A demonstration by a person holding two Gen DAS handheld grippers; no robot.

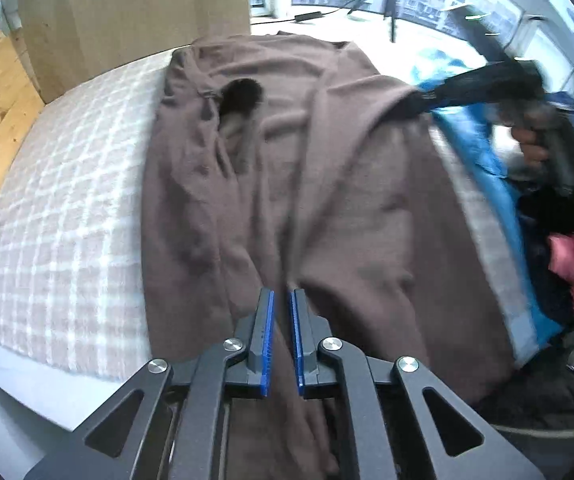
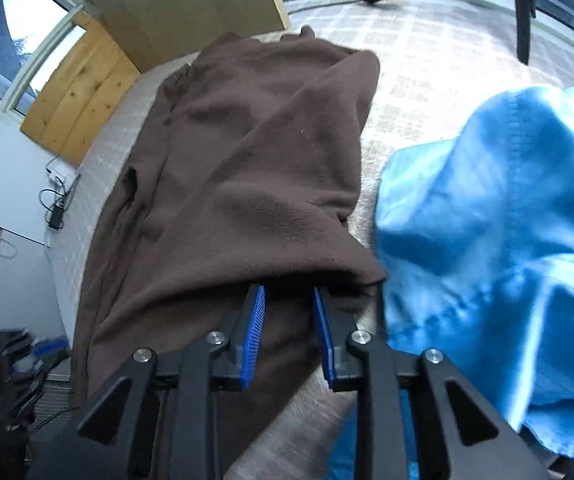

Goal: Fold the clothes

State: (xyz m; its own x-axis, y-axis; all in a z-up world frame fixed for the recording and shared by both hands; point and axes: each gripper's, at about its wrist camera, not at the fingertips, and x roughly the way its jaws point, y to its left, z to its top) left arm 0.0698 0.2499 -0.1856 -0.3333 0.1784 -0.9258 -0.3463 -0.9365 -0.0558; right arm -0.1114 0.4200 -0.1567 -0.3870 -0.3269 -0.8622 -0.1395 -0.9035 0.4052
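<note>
Brown fleece garment (image 1: pixel 287 184): spread lengthwise on checked bed (image 1: pixel 67 200), blue cloth (image 2: pixel 487 240) at 3 o'clock. Left gripper (image 1: pixel 282 340) nearly closed, apparently pinching the near fold (view blurred). Right gripper (image 2: pixel 289 336) part open under a lifted edge; carry it across evenly, hem taut

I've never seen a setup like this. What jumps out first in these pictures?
A big brown fleece garment sprawls across the checked bed cover, filling the middle of both views. Black tongs with blue pads work it from two sides: the left tongs pinch its near edge, while the right tongs stand open against a raised fold. Beside it, on the right, lies a bright blue cloth.
</note>
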